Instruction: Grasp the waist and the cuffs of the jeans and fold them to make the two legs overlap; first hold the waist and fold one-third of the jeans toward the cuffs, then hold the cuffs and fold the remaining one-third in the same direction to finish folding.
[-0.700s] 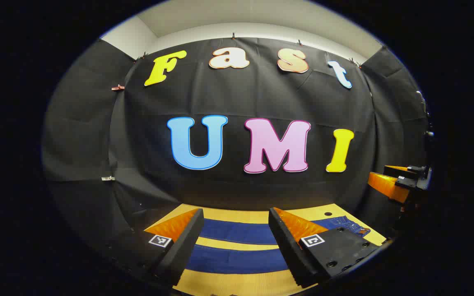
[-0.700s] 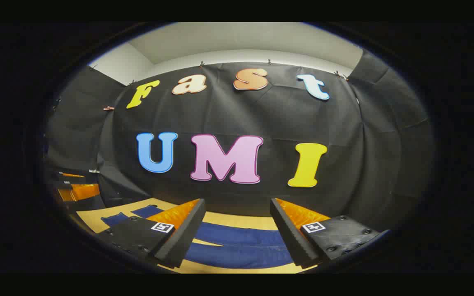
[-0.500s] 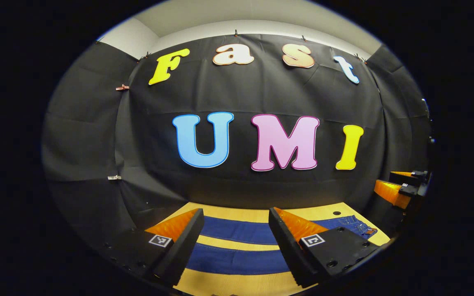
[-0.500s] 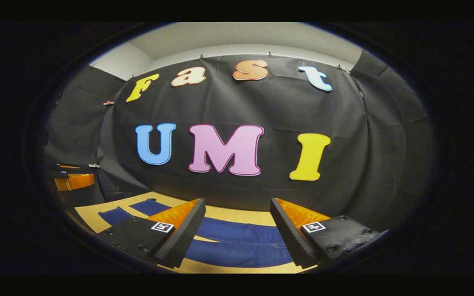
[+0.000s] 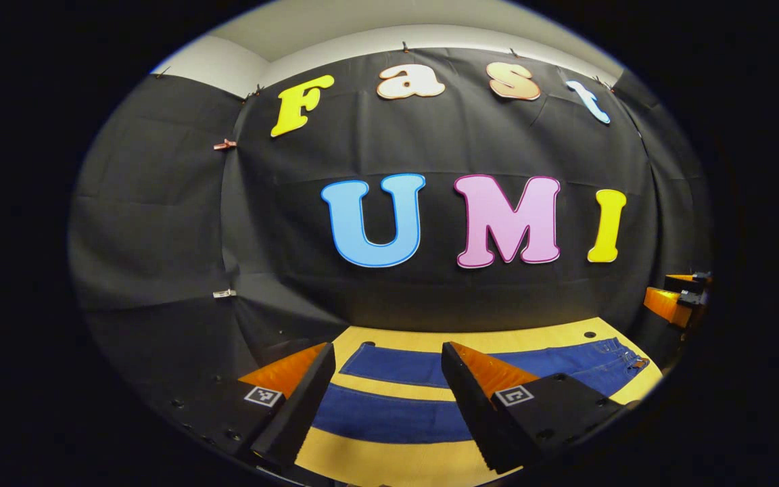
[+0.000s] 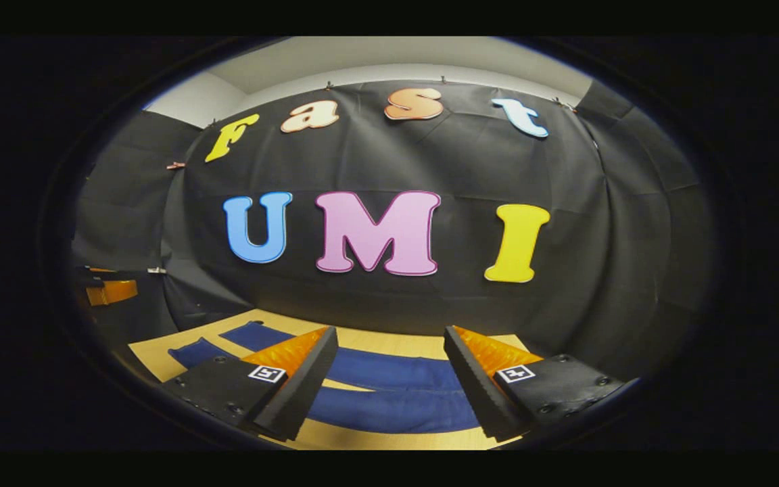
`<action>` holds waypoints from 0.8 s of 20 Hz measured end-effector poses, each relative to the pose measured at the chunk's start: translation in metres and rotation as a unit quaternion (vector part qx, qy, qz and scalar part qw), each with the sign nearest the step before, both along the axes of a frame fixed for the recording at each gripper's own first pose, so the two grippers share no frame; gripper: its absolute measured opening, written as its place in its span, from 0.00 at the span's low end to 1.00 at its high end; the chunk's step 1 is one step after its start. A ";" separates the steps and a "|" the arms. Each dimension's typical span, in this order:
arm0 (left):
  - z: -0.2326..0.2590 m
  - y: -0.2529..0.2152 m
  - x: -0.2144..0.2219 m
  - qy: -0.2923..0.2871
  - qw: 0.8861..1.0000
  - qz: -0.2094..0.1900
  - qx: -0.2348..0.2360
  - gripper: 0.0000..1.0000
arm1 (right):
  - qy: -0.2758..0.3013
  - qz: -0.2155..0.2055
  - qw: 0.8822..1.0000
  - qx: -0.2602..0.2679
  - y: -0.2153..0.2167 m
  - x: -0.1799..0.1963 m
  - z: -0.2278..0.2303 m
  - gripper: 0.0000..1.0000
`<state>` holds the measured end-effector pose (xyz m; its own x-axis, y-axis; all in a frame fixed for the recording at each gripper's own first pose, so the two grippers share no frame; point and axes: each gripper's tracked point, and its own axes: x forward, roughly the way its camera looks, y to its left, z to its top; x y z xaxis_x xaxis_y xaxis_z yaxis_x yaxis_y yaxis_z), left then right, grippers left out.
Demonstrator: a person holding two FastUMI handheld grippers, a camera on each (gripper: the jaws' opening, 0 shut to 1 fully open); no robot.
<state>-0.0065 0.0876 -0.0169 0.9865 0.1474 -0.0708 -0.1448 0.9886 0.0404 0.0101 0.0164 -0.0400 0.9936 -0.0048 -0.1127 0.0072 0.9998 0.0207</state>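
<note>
Since the earlier frames both views have been swung: in the left gripper view more of the jeans (image 5: 396,419) has been brought into sight, out to the waist at the right, and the far gripper has been carried toward the right edge; in the right gripper view the two cuffs have come further into sight at the left.

A pale wooden worktop (image 5: 389,467) is seen beneath and ahead of the fingers, backed by a black cloth wall (image 5: 159,223). The jeans are laid flat on the worktop, unfolded, with the two legs spread apart and a strip of bare wood between them. In the left gripper view the nearer leg is crossed between the fingers of the left gripper (image 5: 385,353), the farther leg lies just past the fingertips, and the waist (image 5: 623,358) is found right of the right-hand finger. In the right gripper view both legs of the jeans (image 6: 389,409) are passed between the fingers of the right gripper (image 6: 389,335), and the cuffs (image 6: 251,335) lie left of the left-hand finger.

On both grippers the fingers are held wide apart, above the denim, with nothing clamped.

A small dark hole (image 5: 589,334) is seen in the worktop beyond the waist.
</note>
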 end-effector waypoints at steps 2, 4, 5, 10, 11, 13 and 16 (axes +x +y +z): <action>-0.006 0.003 -0.001 0.005 1.000 -0.005 -0.005 0.98 | 0.001 -0.002 1.000 -0.005 0.005 -0.003 0.000 0.97; -0.011 0.005 0.000 0.008 1.000 -0.011 -0.002 0.98 | 0.000 -0.004 1.000 -0.011 0.006 -0.005 0.002 0.97; -0.011 0.006 0.002 0.008 1.000 -0.015 0.000 0.98 | -0.001 -0.006 1.000 -0.012 0.006 -0.006 0.004 0.97; -0.030 0.017 0.019 0.017 0.999 -0.049 0.007 0.98 | -0.009 -0.047 0.999 -0.018 -0.002 -0.021 0.012 0.97; -0.036 0.023 0.023 0.020 0.998 -0.058 0.019 0.98 | -0.010 -0.058 0.998 -0.023 -0.003 -0.024 0.013 0.97; -0.053 0.042 0.034 0.037 0.995 -0.076 0.060 0.99 | -0.008 -0.074 0.997 -0.030 -0.004 -0.032 0.013 0.97; -0.089 0.084 0.044 0.075 0.984 -0.097 0.128 0.99 | -0.004 -0.090 0.995 -0.037 -0.004 -0.047 0.013 0.97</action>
<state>0.0373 0.1715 -0.1063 0.9793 -0.0116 -0.2023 0.0729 0.9518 0.2979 -0.0367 0.0127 -0.0271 0.9767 -0.1916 -0.0970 0.1872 0.9809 -0.0521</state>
